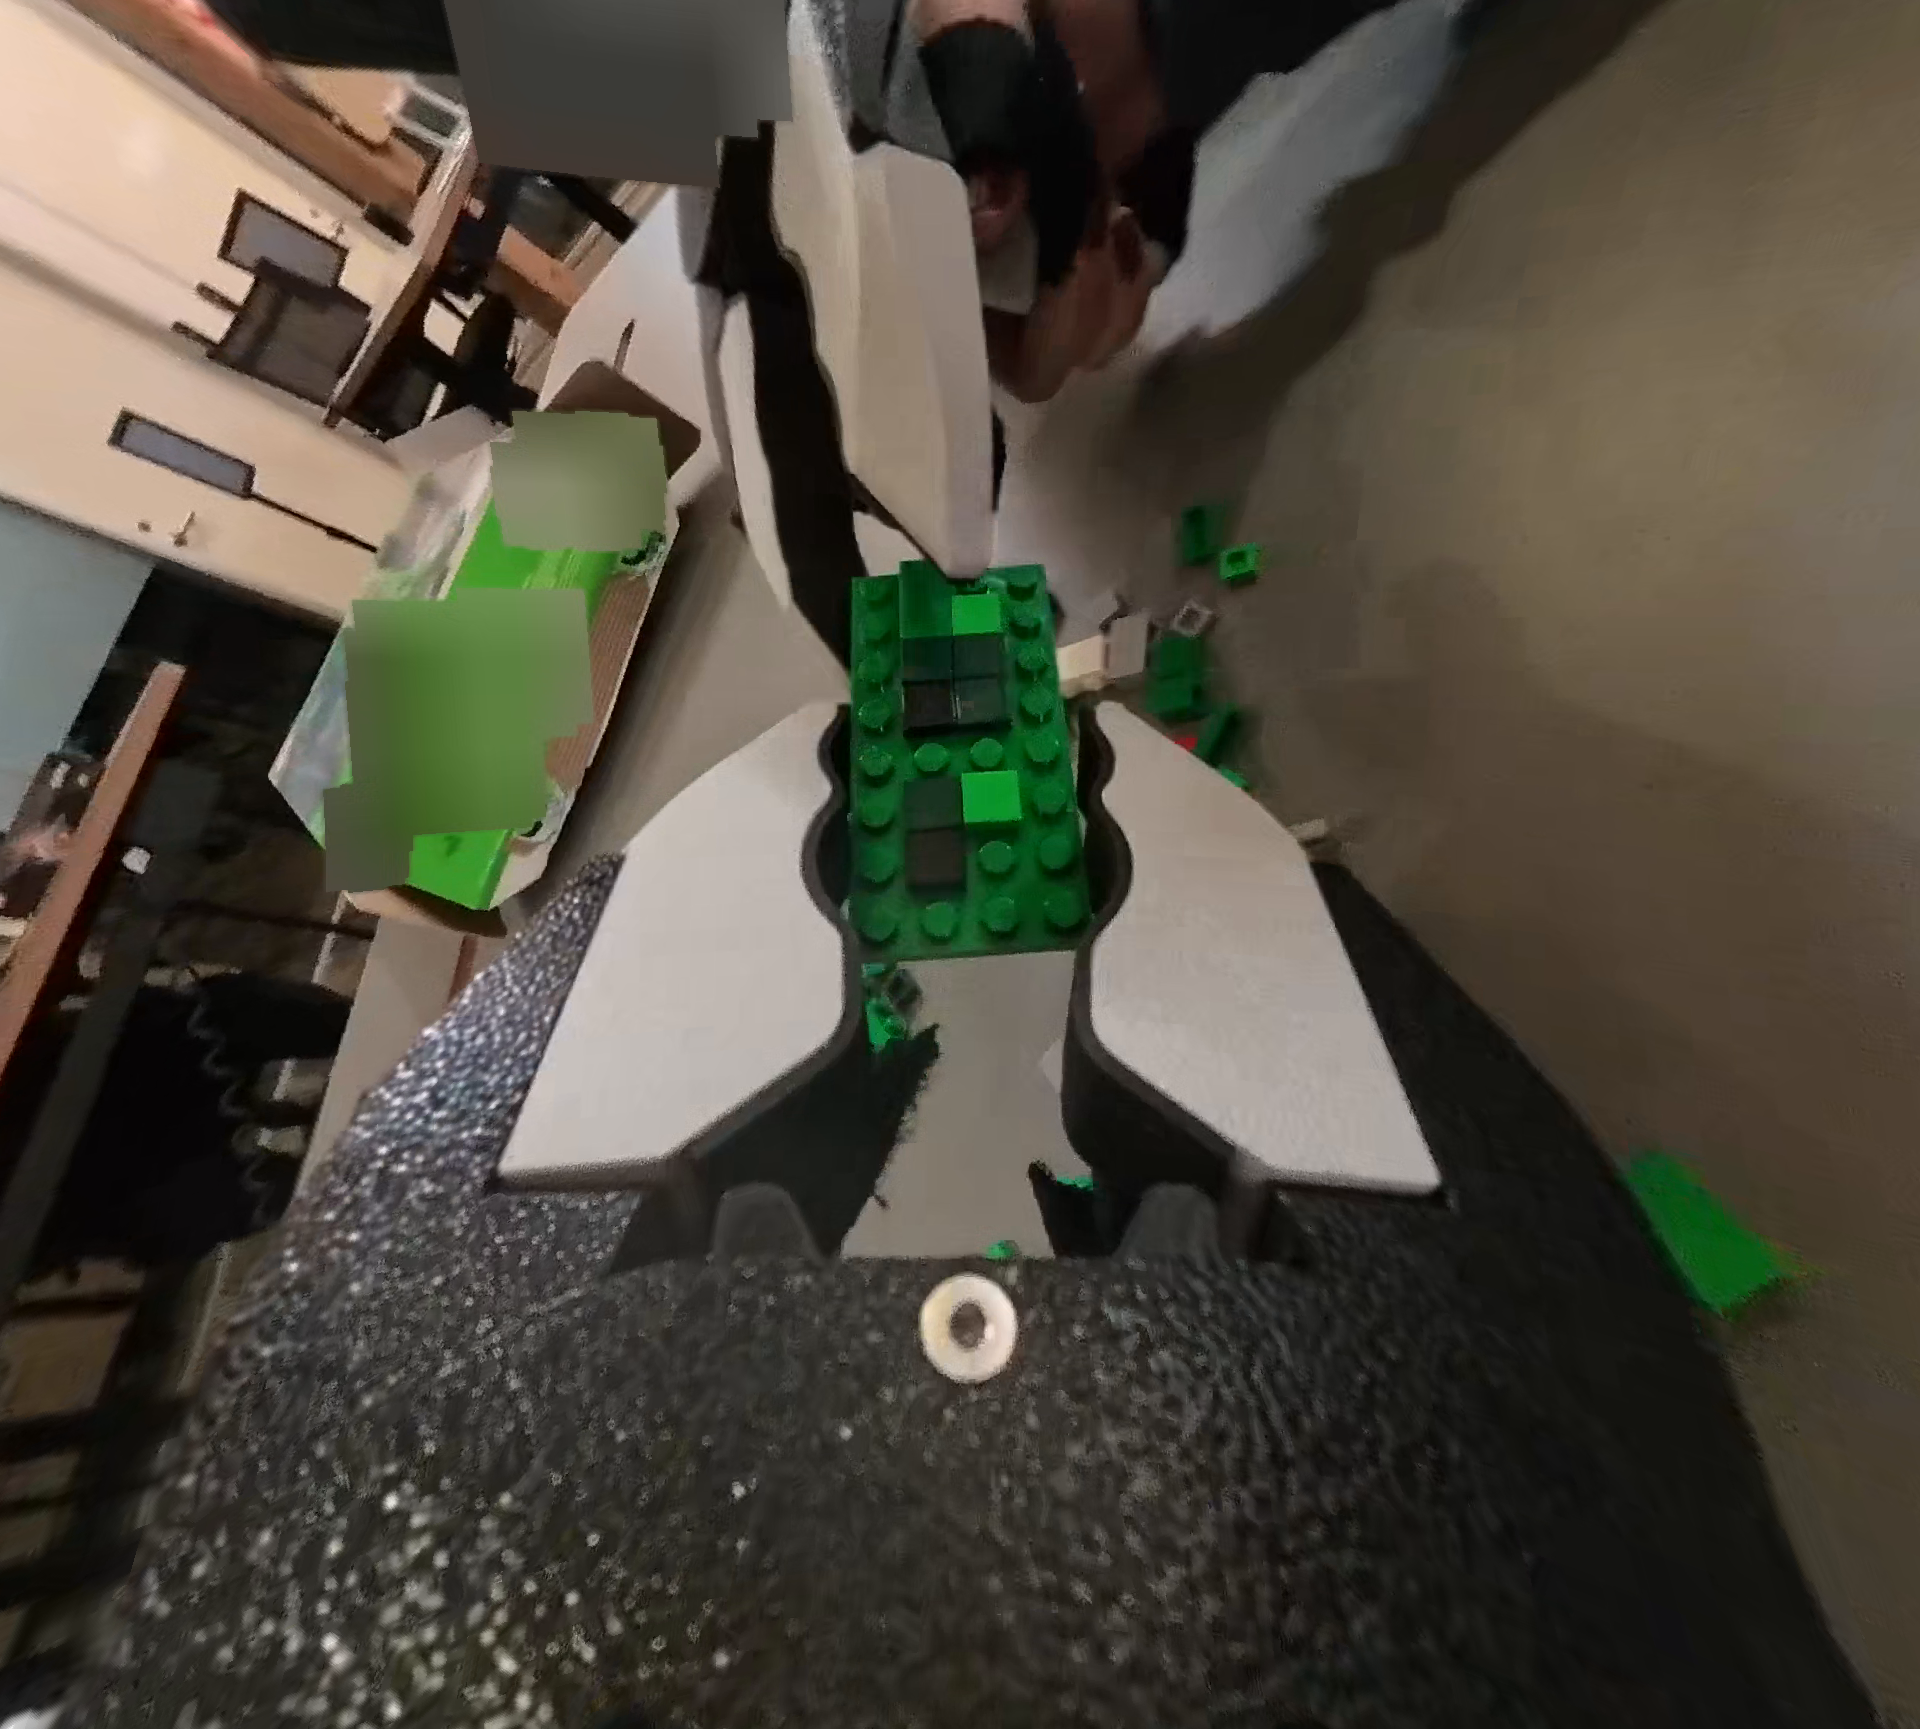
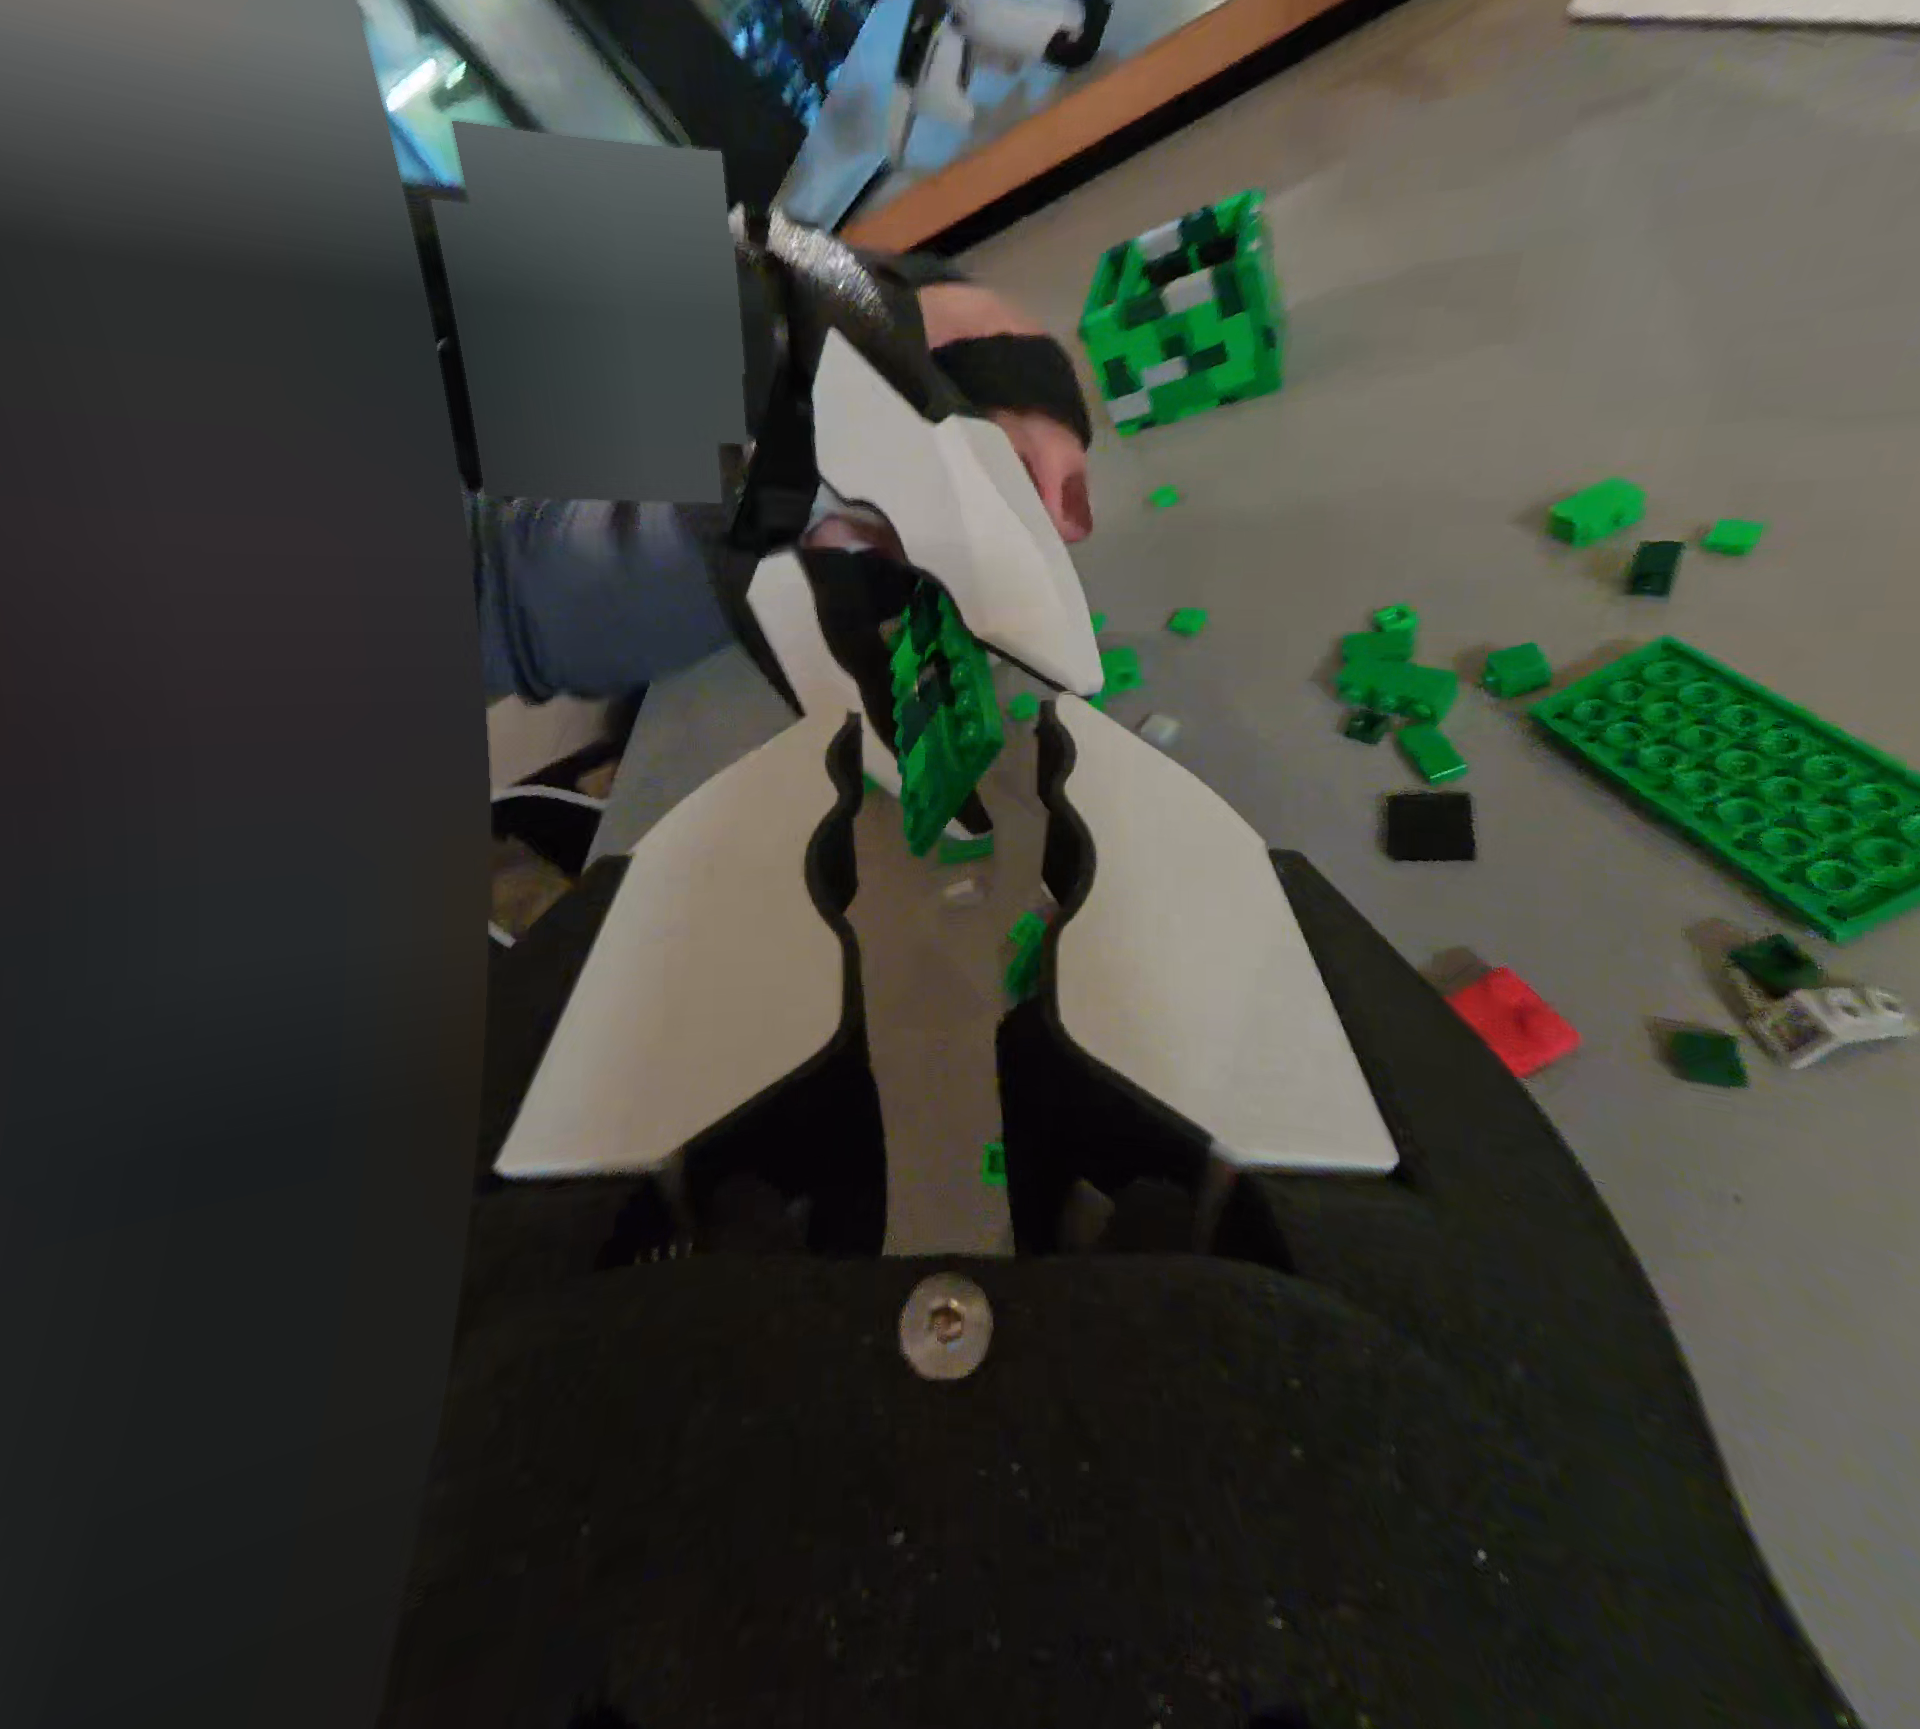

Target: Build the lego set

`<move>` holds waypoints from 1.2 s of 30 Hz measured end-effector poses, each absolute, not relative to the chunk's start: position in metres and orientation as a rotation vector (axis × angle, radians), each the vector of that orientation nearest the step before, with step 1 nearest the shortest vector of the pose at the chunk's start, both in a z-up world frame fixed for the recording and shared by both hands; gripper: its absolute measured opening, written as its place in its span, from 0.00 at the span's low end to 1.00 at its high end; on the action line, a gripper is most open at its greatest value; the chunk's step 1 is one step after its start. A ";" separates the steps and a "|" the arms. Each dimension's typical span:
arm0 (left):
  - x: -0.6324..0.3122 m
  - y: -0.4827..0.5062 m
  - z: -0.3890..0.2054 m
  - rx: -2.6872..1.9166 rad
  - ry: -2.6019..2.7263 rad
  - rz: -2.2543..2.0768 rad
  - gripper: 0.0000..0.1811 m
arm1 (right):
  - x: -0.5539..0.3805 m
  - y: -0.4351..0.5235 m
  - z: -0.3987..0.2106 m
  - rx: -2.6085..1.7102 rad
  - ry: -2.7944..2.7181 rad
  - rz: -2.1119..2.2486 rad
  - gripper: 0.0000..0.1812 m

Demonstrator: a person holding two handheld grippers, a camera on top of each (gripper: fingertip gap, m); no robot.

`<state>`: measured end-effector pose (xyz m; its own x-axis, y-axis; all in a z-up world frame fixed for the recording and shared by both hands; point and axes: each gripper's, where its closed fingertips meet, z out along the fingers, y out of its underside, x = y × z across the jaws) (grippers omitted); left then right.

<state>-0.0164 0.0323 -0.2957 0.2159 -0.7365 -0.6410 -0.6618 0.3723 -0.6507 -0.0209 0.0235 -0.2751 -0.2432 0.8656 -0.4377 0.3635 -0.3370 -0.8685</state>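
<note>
The left gripper (image 1: 961, 832) clamps a green studded plate (image 1: 961, 770) by its long edges, the plate lying between the two white fingers (image 1: 727, 931) with its studded face toward the camera. Dark green and black flat tiles (image 1: 951, 671) and two bright green tiles (image 1: 989, 794) sit on the plate.

The right gripper (image 1: 914, 557) reaches the plate's far end in the left wrist view, its tips touching or just over that end. In the right wrist view the right gripper (image 2: 951, 744) has its fingers a narrow gap apart with nothing gripped between them, and the same plate (image 2: 940, 734) shows edge-on just beyond the tips, held in the left gripper (image 2: 935, 640).

On the grey table (image 2: 1558, 1212), to the right of the held plate, lie loose green bricks (image 2: 1392, 687), a large green plate (image 2: 1735, 786) turned underside up, a black square tile (image 2: 1430, 826) and a red piece (image 2: 1512, 1019). Beyond the plate and farther right stands an open-topped cube build (image 2: 1184, 318) of green, black and grey bricks. In the left wrist view an opened cardboard box (image 1: 488, 671) with green printing lies left of the held plate.
</note>
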 end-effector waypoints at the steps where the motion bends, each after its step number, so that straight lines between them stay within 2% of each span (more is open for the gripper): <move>1: -0.015 0.029 -0.296 -1.312 1.507 -0.085 0.22 | -0.020 0.019 -0.276 -1.599 -1.513 1.613 0.17; 3: -0.013 0.024 -0.297 -1.301 1.537 -0.091 0.22 | -0.018 0.014 -0.279 -1.618 -1.553 1.615 0.17; 7: -0.010 0.025 -0.295 -1.301 1.497 -0.129 0.22 | -0.017 0.014 -0.277 -1.591 -1.545 1.634 0.07; 9: -0.010 0.031 -0.290 -1.338 1.413 -0.148 0.23 | -0.017 0.019 -0.270 -1.569 -1.497 1.644 0.07; 10: -0.011 0.036 -0.286 -1.364 1.350 -0.174 0.22 | -0.017 0.024 -0.269 -1.558 -1.469 1.624 0.03; 14: -0.013 0.040 -0.280 -1.510 1.171 -0.476 0.35 | -0.014 0.036 -0.260 -1.508 -1.385 1.606 0.03; 15: -0.013 0.039 -0.279 -1.532 1.142 -0.561 0.35 | -0.013 0.038 -0.259 -1.497 -1.376 1.594 0.03; 17: -0.011 0.035 -0.275 -1.549 1.095 -0.726 0.33 | -0.013 0.041 -0.259 -1.479 -1.370 1.557 0.03; 19: -0.009 0.030 -0.272 -1.552 1.060 -0.860 0.24 | -0.013 0.041 -0.258 -1.459 -1.375 1.557 0.03; 21: -0.012 0.031 -0.270 -1.555 1.021 -0.922 0.20 | -0.012 0.040 -0.260 -1.454 -1.392 1.542 0.03; 27: -0.019 0.038 -0.272 -1.597 0.993 -0.888 0.20 | -0.013 0.040 -0.265 -1.444 -1.439 1.445 0.03; 31: -0.012 0.035 -0.279 -1.594 1.046 -0.853 0.04 | -0.017 0.036 -0.260 -1.420 -1.411 1.480 0.03; 34: -0.016 0.043 -0.271 -1.577 0.957 -0.846 0.03 | -0.019 0.049 -0.254 -1.414 -1.305 1.435 0.06; 36: -0.021 0.049 -0.262 -1.546 0.868 -0.854 0.03 | -0.019 0.064 -0.249 -1.421 -1.189 1.370 0.16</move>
